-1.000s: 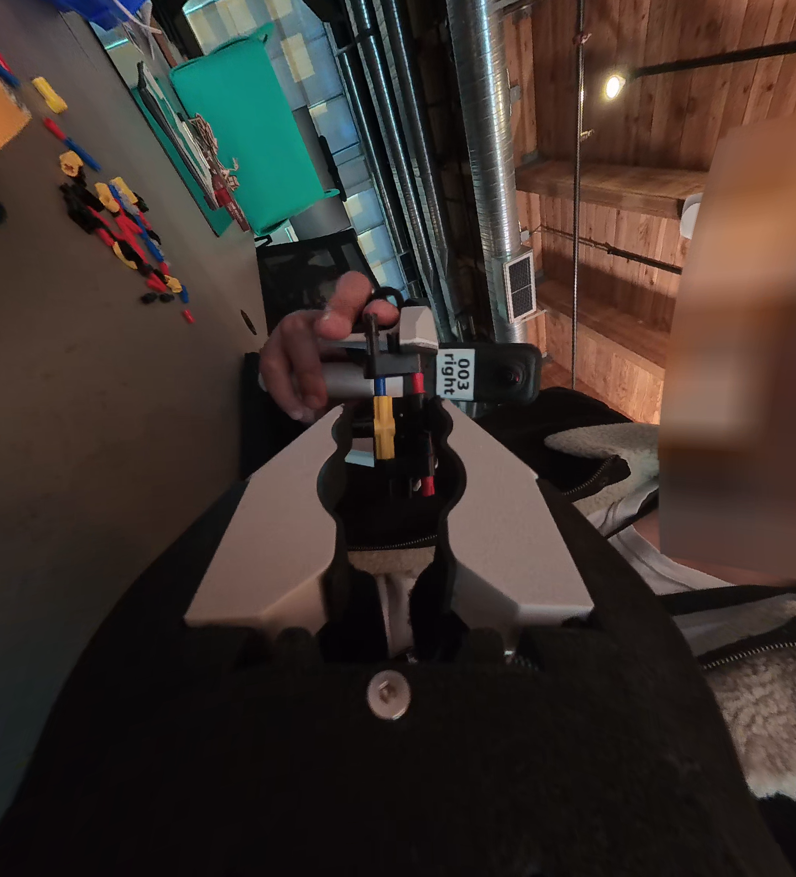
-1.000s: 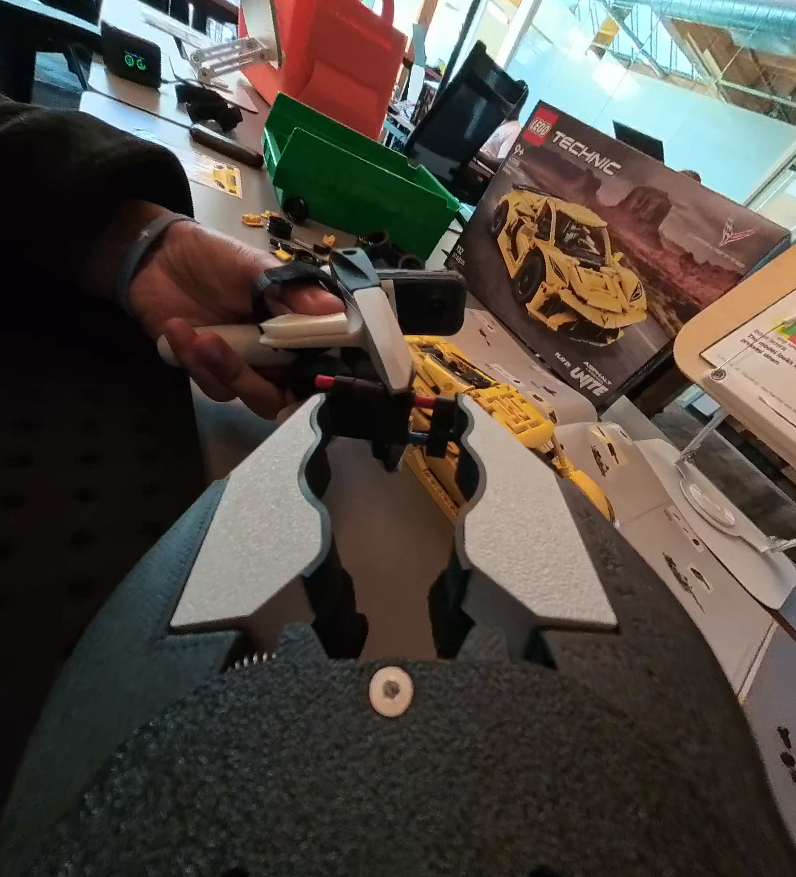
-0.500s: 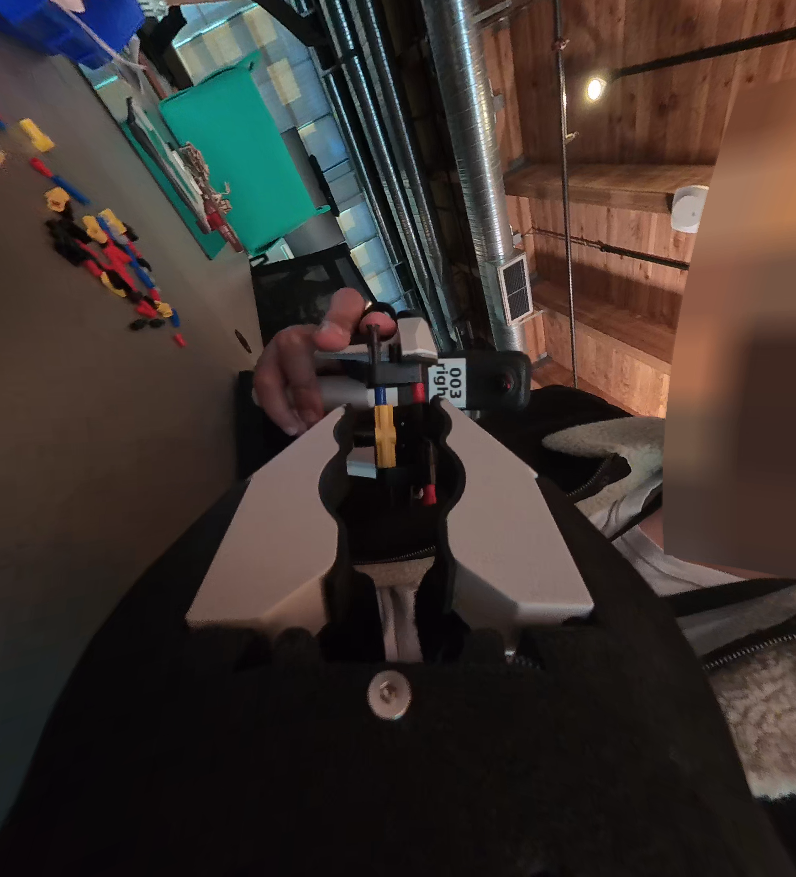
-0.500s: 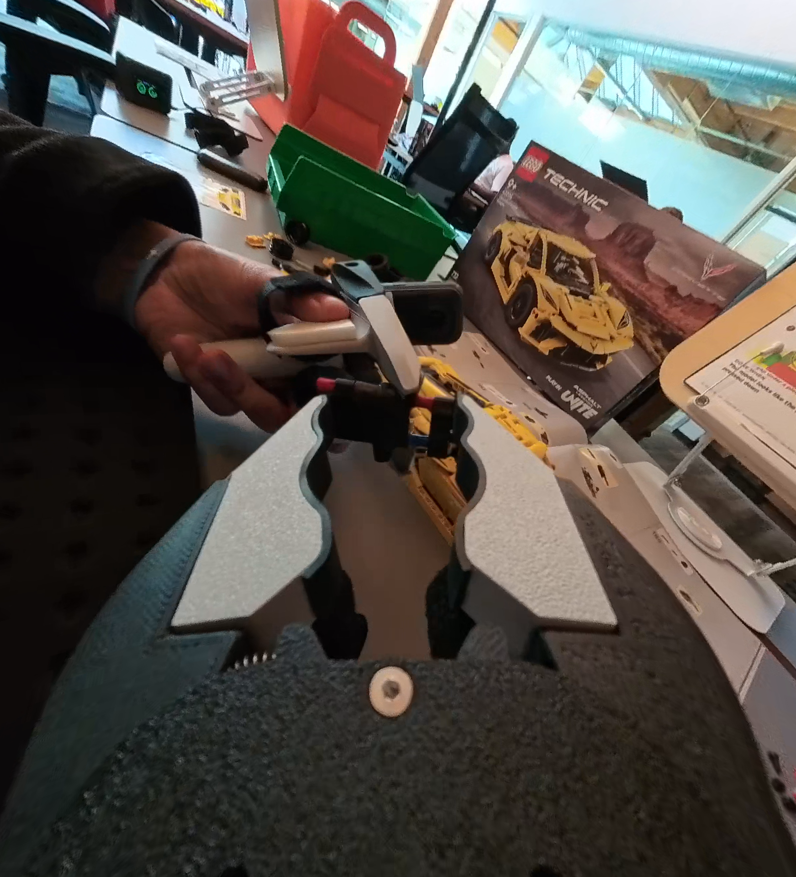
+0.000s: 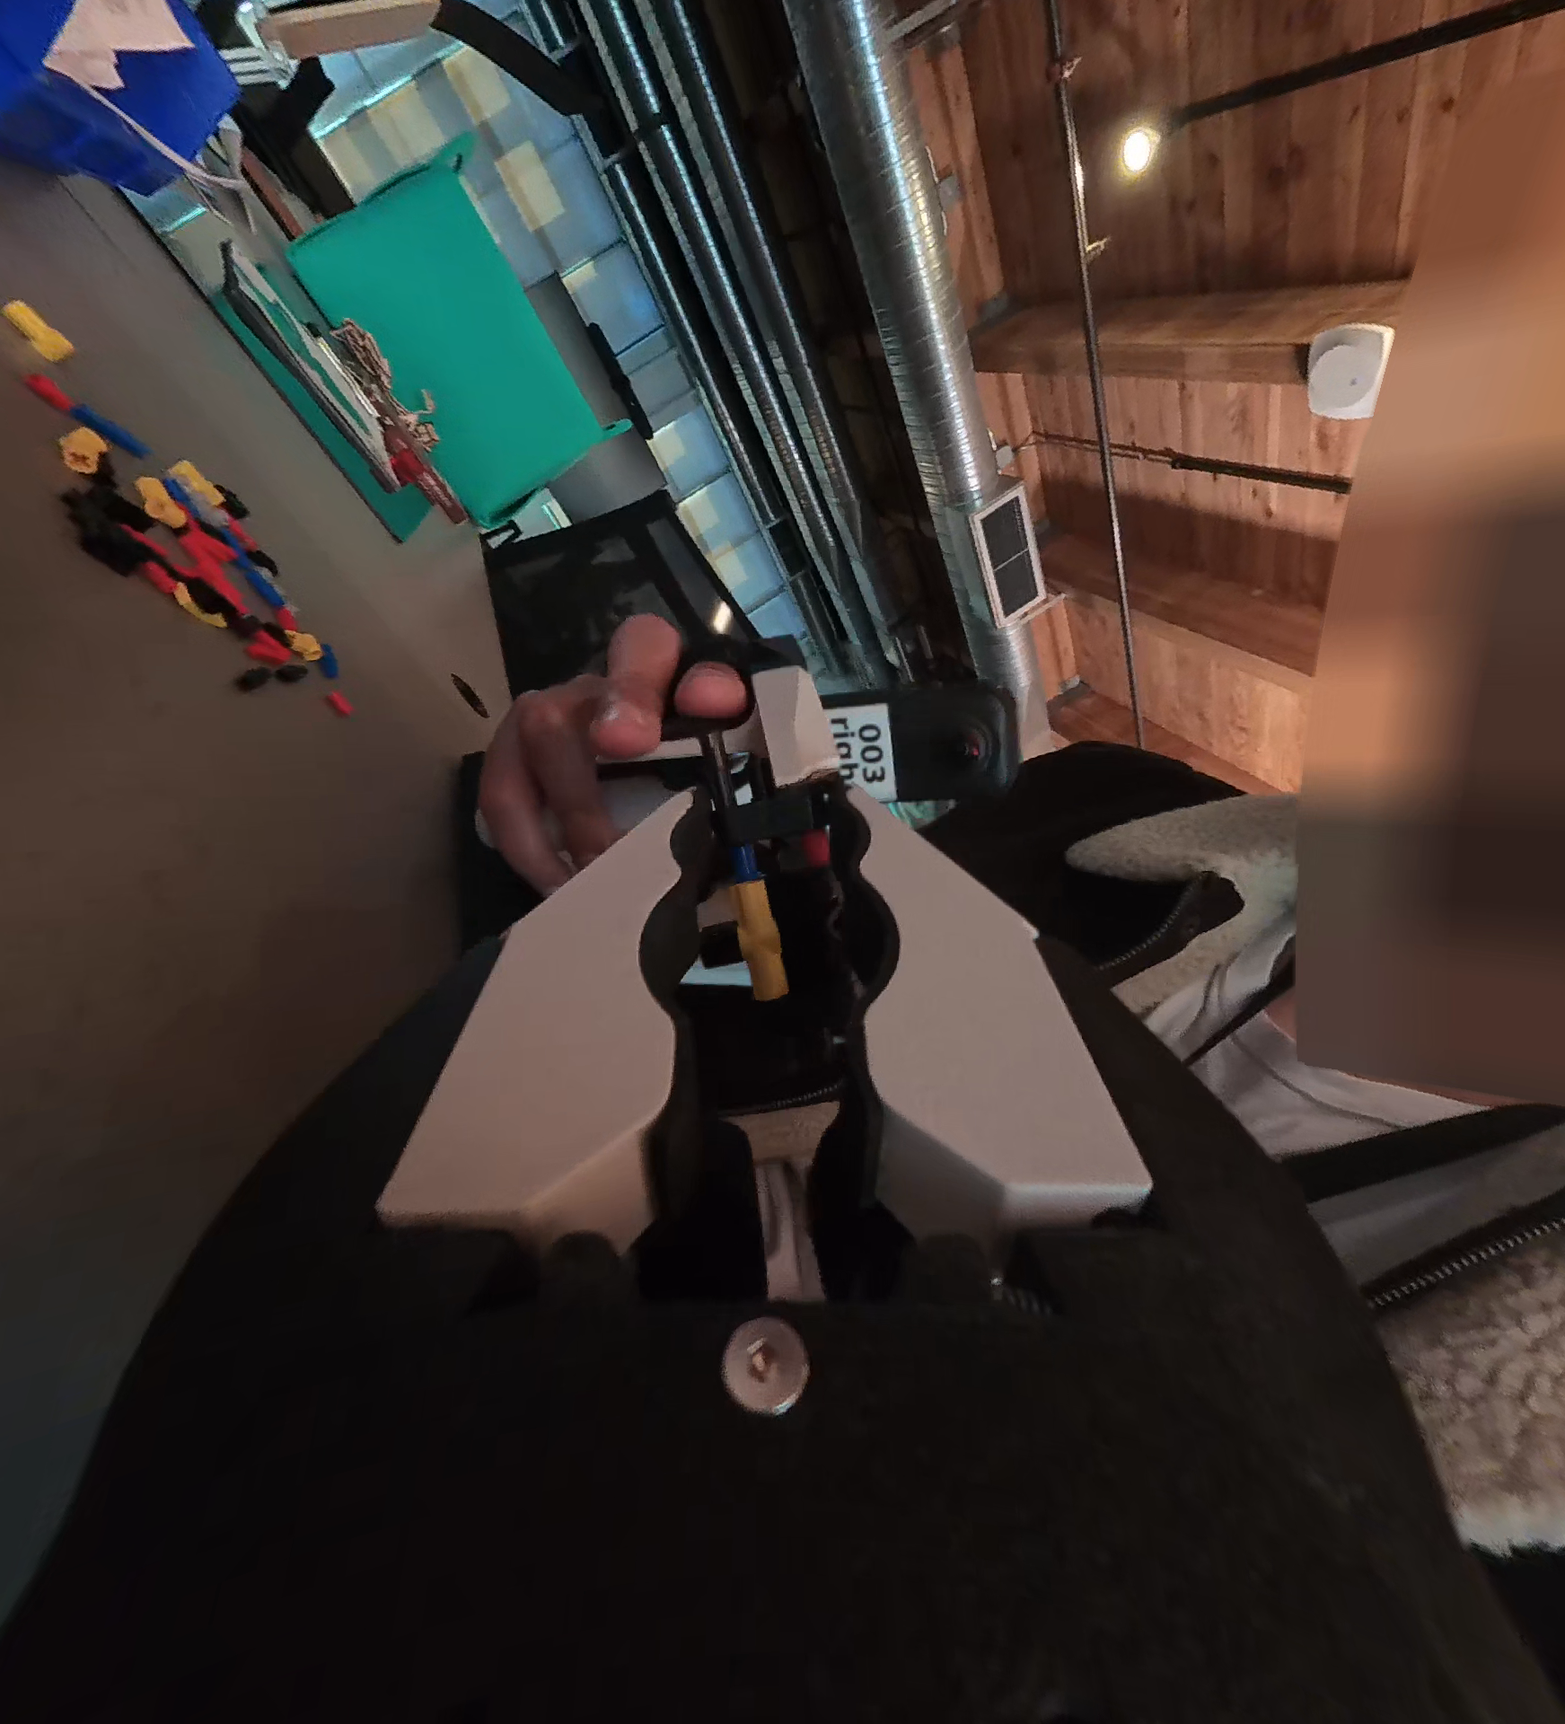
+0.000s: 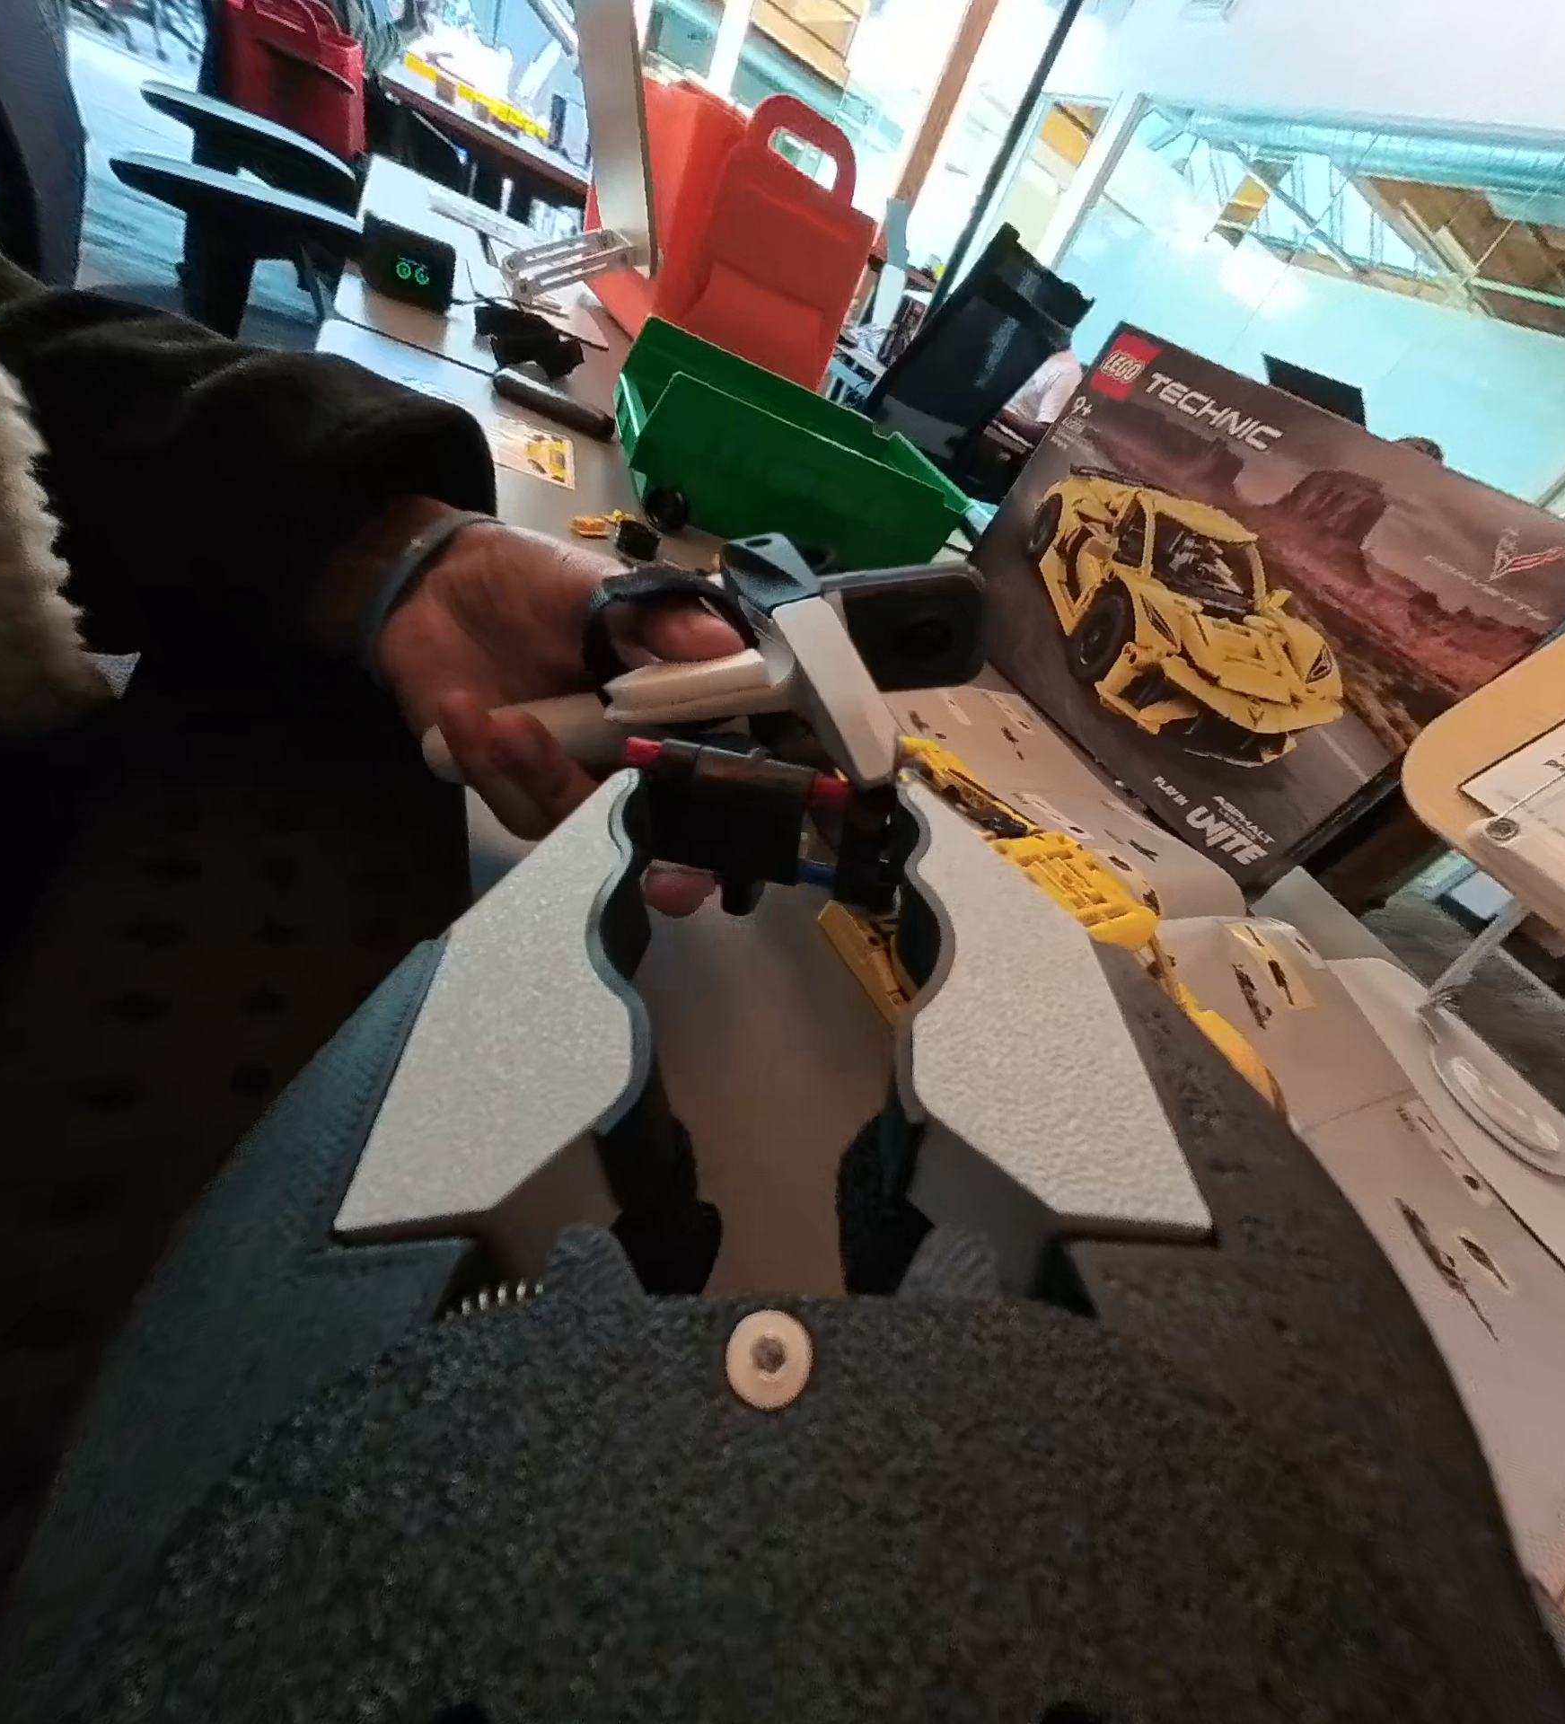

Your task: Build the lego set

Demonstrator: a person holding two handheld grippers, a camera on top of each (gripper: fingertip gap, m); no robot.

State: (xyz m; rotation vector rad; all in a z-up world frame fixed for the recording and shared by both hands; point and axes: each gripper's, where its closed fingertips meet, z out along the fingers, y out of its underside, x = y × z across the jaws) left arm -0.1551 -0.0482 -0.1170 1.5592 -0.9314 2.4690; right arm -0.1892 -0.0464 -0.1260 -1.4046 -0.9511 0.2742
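Note:
A small black lego sub-assembly (image 6: 727, 821) with red pins, a blue pin and a yellow connector (image 5: 757, 938) is held in the air between both grippers. My left gripper (image 5: 771, 821) is shut on its black beam, the yellow connector hanging back between the fingers. My right gripper (image 6: 769, 802) is shut on it from the other side, across its red pin ends. Each view shows the other gripper and the hand holding it just beyond: the right gripper's finger (image 5: 788, 714), and the left gripper's finger (image 6: 830, 686) reaching down onto the assembly.
A part-built yellow lego car (image 6: 1072, 882) lies on the table (image 6: 760, 1026) past the assembly, with the set's box (image 6: 1273, 578), a green bin (image 6: 778, 466) and white sheets (image 6: 1431, 1185). Several loose pieces (image 5: 191, 560) lie on the table near a teal bin (image 5: 442, 345). My left and right fingertips are right by each other. The part-built yellow lego car (image 6: 1072, 882) is about equally far from each gripper, around 15 cm.
Both grippers kept their hold and tilted together. The yellow connector now leans in the left wrist view, and the lower red pin end no longer shows there.

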